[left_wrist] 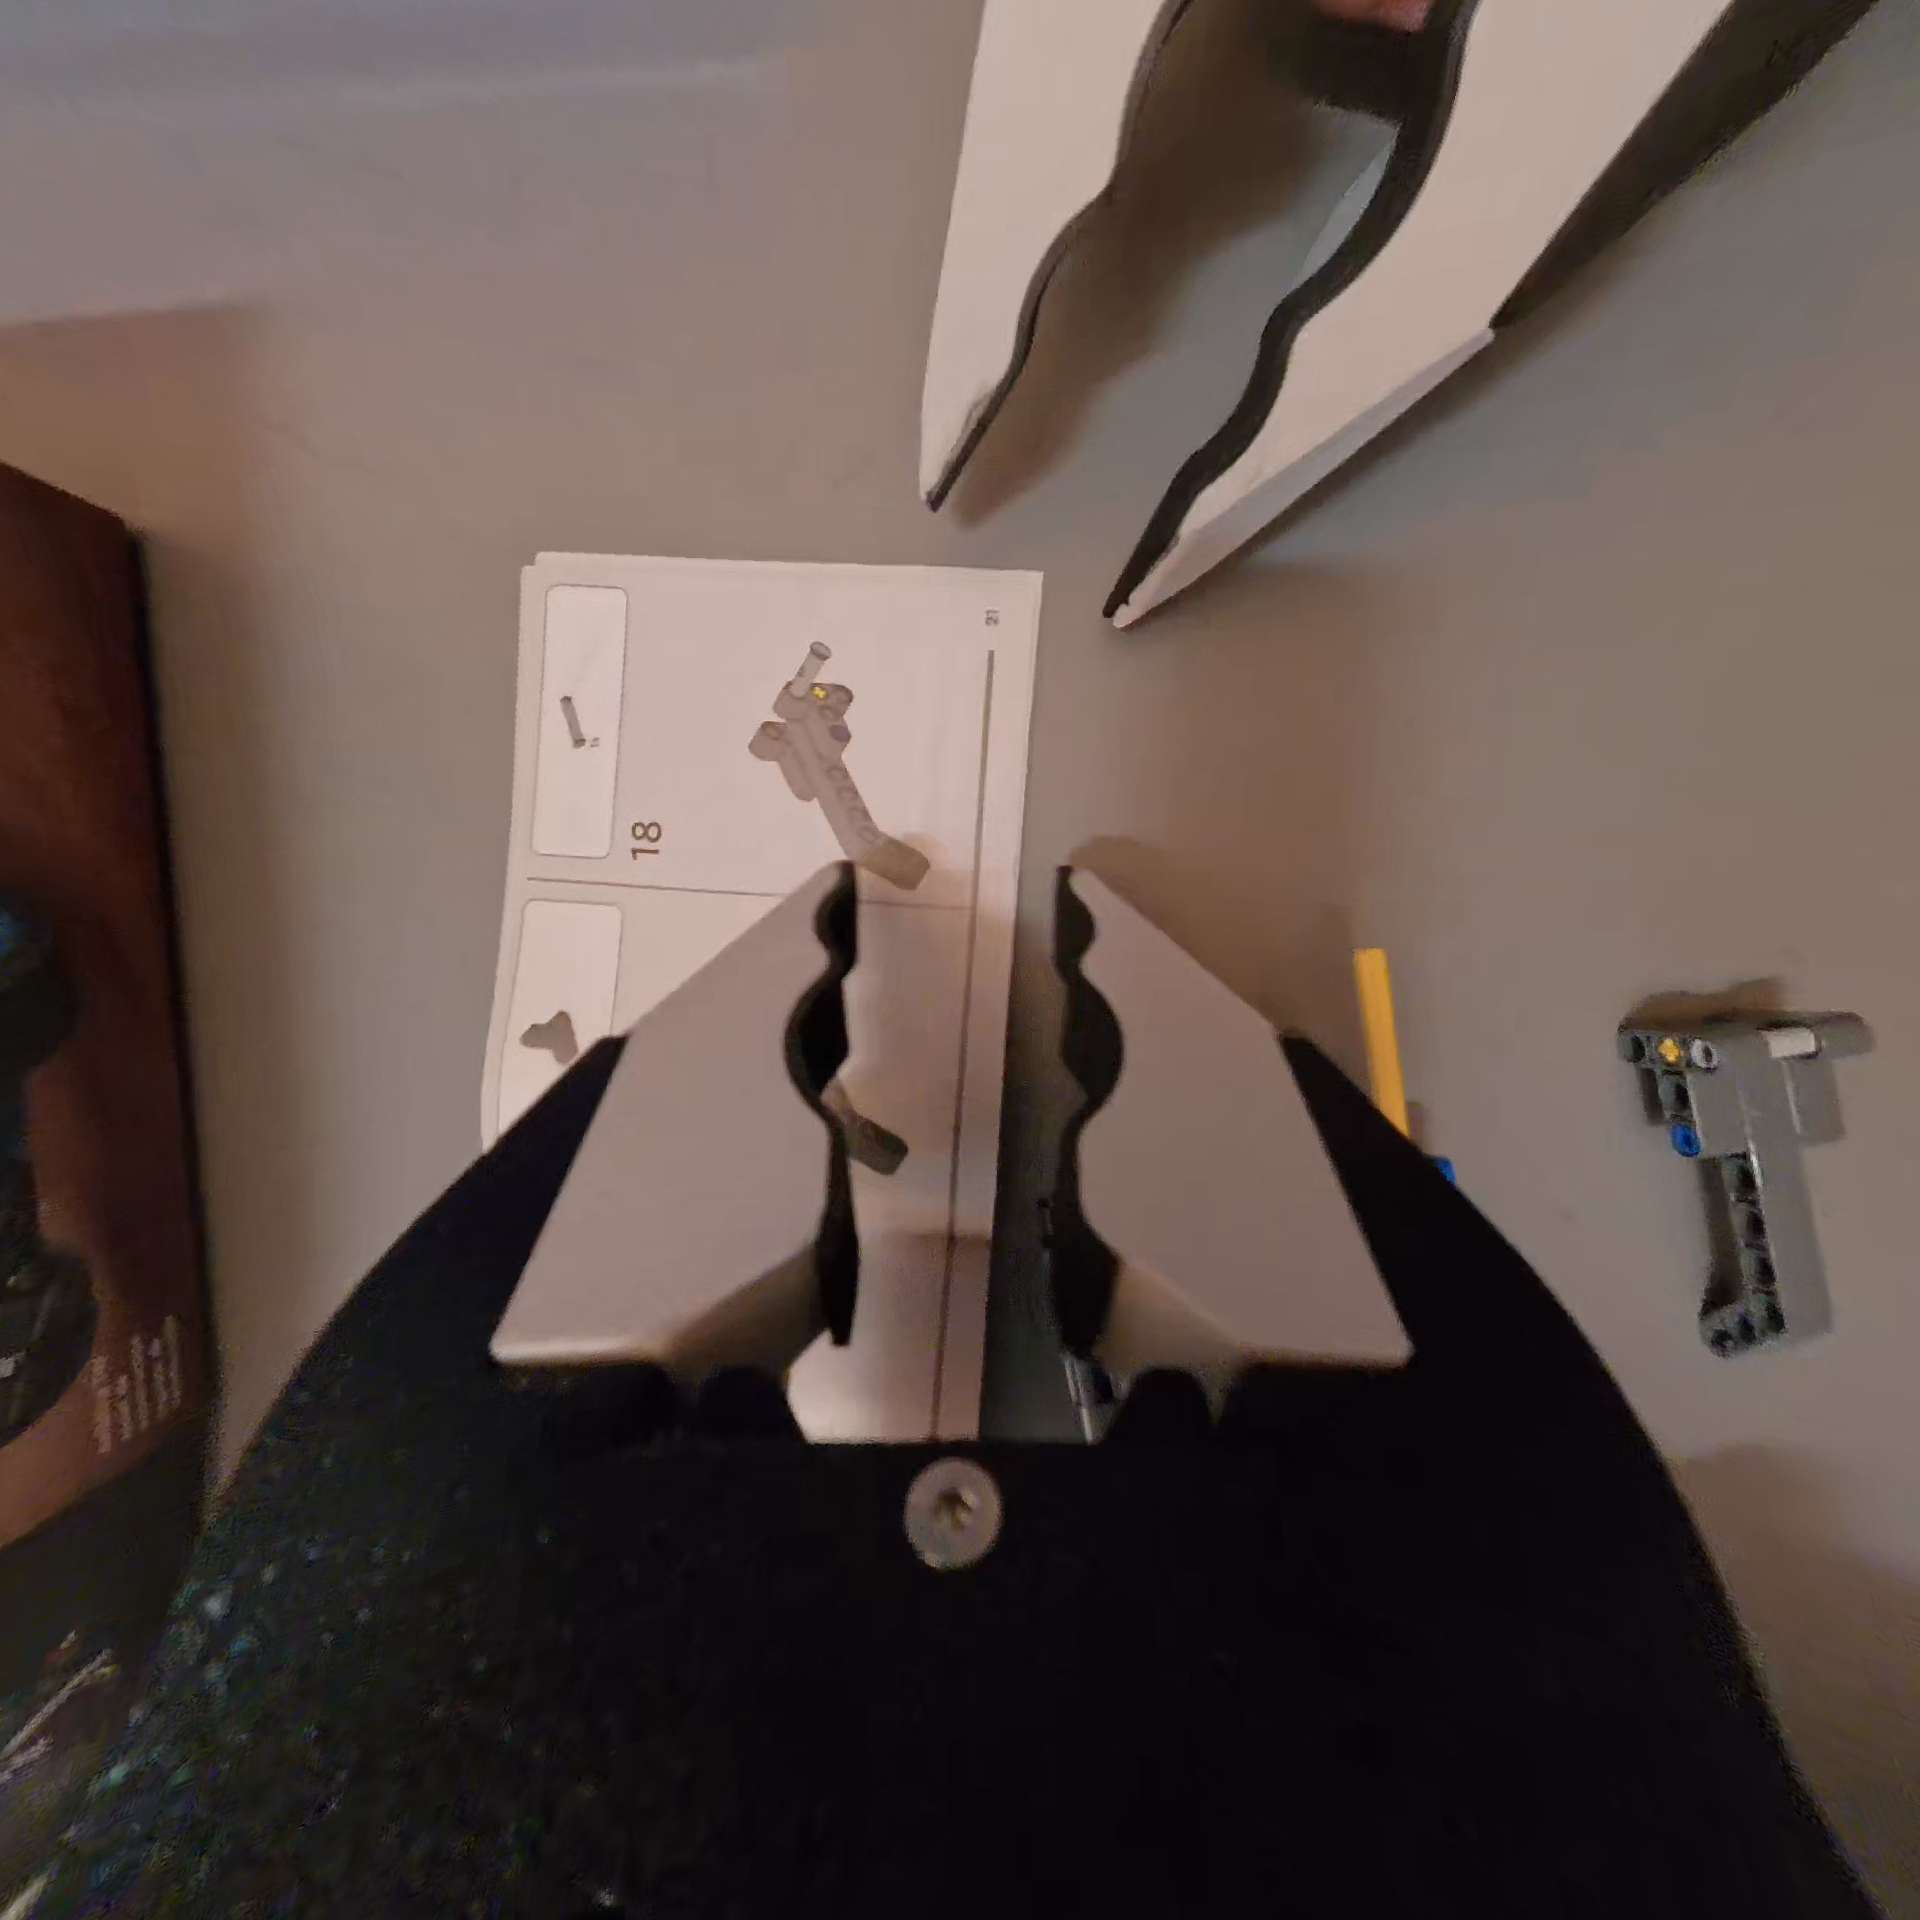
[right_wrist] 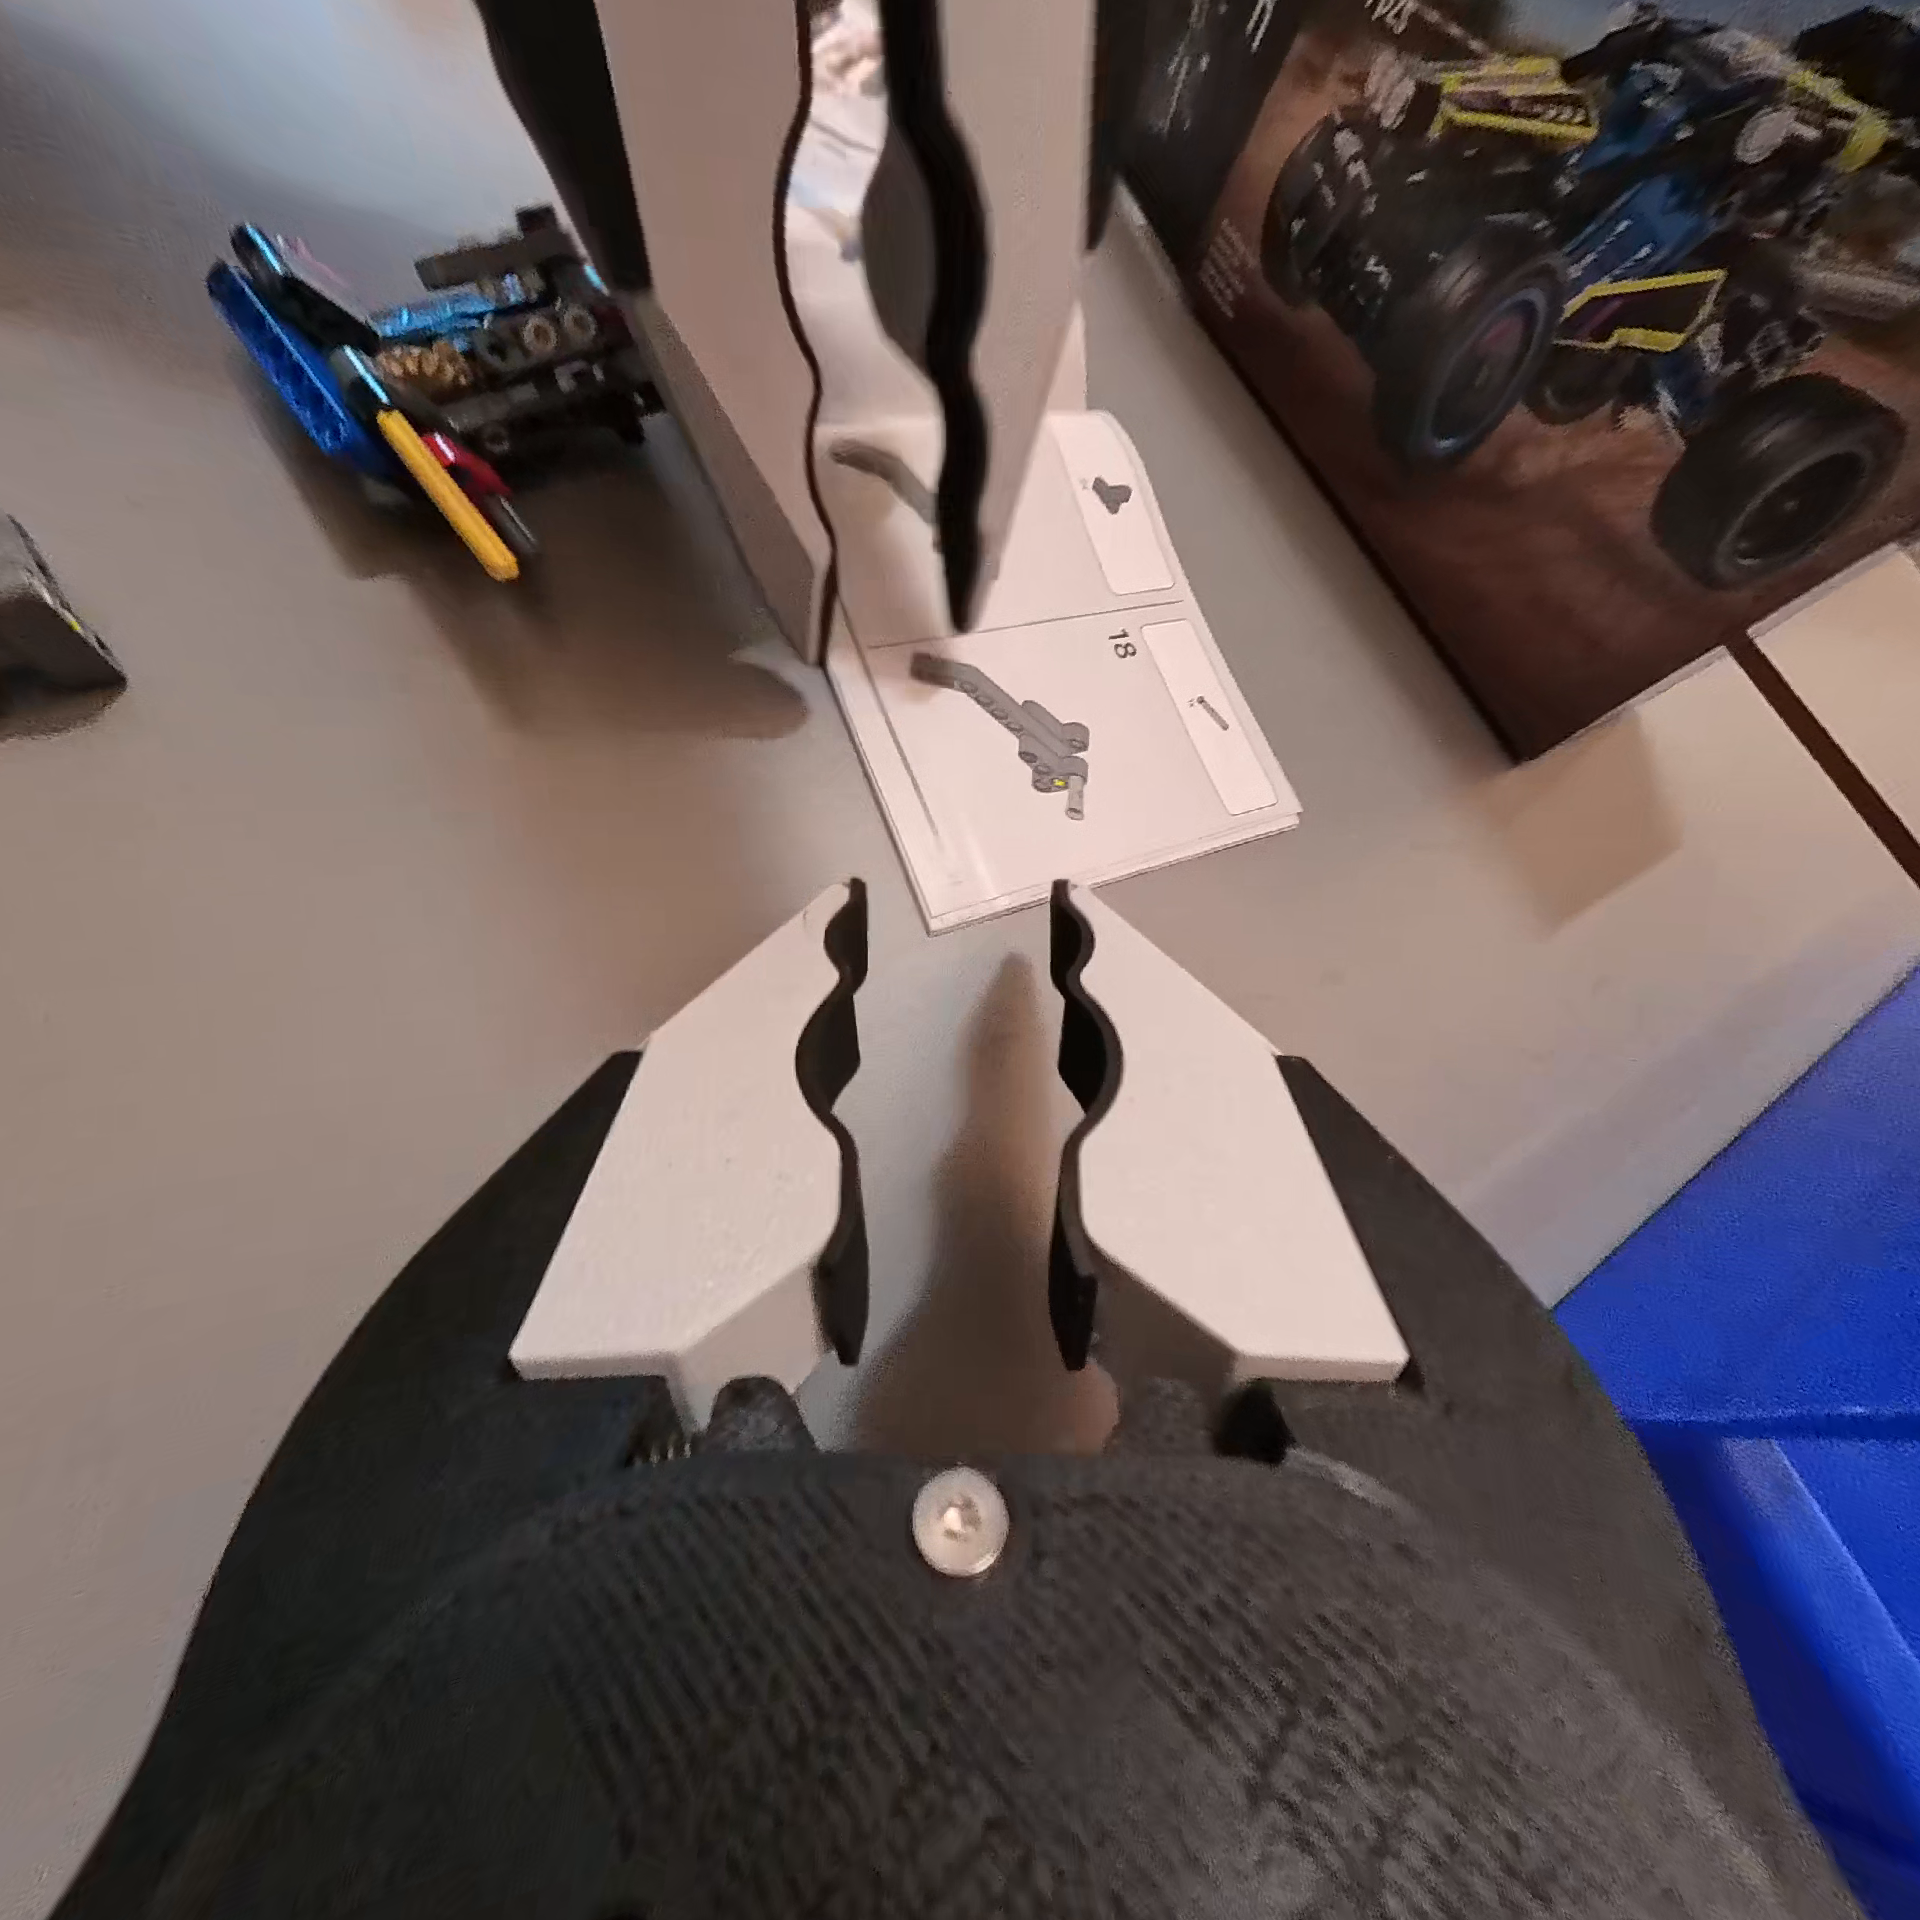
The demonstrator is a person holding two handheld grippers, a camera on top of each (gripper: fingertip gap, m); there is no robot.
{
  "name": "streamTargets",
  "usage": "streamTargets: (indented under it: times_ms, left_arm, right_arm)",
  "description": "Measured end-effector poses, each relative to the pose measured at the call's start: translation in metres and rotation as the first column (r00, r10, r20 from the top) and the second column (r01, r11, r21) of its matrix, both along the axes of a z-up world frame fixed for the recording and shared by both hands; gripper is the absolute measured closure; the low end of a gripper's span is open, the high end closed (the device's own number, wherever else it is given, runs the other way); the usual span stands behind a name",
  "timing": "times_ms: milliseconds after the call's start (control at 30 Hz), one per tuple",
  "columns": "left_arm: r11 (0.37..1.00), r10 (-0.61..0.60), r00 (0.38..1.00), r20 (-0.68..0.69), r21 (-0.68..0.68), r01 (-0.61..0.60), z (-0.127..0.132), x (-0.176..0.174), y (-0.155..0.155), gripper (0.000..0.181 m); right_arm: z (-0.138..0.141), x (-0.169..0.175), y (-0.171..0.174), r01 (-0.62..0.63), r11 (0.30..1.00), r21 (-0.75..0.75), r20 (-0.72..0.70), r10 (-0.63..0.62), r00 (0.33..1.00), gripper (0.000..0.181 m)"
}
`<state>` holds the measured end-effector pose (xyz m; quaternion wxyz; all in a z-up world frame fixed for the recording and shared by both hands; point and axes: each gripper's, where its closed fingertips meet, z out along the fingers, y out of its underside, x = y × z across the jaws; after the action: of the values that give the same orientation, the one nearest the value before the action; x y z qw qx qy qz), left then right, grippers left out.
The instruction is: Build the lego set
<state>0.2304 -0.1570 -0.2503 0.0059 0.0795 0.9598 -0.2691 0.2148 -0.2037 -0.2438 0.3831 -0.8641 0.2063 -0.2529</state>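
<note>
The open instruction booklet point(left_wrist: 769, 748) lies on the grey table and also shows in the right wrist view point(right_wrist: 1081, 748). My left gripper point(left_wrist: 954, 878) is open and empty, hovering over the booklet's right side; it shows from the front in the right wrist view point(right_wrist: 891, 639). My right gripper point(right_wrist: 956, 888) is open and empty, just short of the booklet's near edge; it also shows in the left wrist view point(left_wrist: 1023, 556). A small grey lego subassembly point(left_wrist: 1725, 1164) lies to the right. A partly built blue and black chassis point(right_wrist: 447, 384) with a yellow axle point(right_wrist: 447, 494) lies at the left.
The lego set's box point(right_wrist: 1558, 312) stands at the right and also shows at the left edge of the left wrist view point(left_wrist: 83, 935). A blue bin point(right_wrist: 1766, 1351) is at the lower right. A dark grey piece point(right_wrist: 42, 623) sits at the left edge. The yellow axle point(left_wrist: 1380, 1029) shows beside my left gripper's right finger.
</note>
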Motion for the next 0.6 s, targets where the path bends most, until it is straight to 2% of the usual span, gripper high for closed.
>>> streamTargets:
  times_ms: [33, 100, 167, 300, 467, 500, 600]
  left_arm:
    - [1.0, 0.01, 1.0, -0.011, 0.007, -0.01, -0.001, 0.002, 0.001, 0.137]
    - [0.999, 0.024, 1.0, -0.002, 0.042, -0.023, -0.007, 0.007, 0.005, 0.131]
    - [0.999, 0.021, 1.0, -0.018, 0.044, -0.02, -0.009, 0.005, 0.005, 0.135]
    - [0.999, -0.02, 0.999, -0.032, 0.039, 0.021, -0.01, -0.003, 0.004, 0.158]
    - [0.999, -0.032, 0.997, -0.07, 0.026, 0.034, -0.009, -0.008, 0.004, 0.17]
    - [0.999, -0.033, 0.996, -0.08, 0.023, 0.035, -0.009, -0.008, 0.004, 0.18]
    - [1.0, -0.02, 0.996, -0.088, 0.013, 0.021, -0.009, -0.007, 0.003, 0.181]
  right_arm:
    - [-0.002, 0.0, 0.0, -0.003, 1.0, -0.015, 0.002, 0.003, 1.0, 0.148]
    - [-0.004, 0.001, 0.0, -0.005, 1.0, -0.029, 0.0, 0.005, 1.0, 0.148]
    - [-0.003, 0.003, 0.0, 0.002, 1.0, -0.029, 0.006, -0.002, 1.0, 0.147]
    - [-0.004, 0.003, 0.001, -0.016, 0.999, -0.032, 0.009, 0.017, 1.0, 0.148]
    - [-0.003, 0.001, 0.005, -0.057, 0.998, -0.035, 0.016, 0.058, 0.998, 0.149]
    - [-0.003, 0.001, 0.006, -0.059, 0.998, -0.036, 0.02, 0.06, 0.998, 0.147]
    - [-0.002, 0.002, 0.009, -0.081, 0.996, -0.034, 0.023, 0.081, 0.996, 0.145]
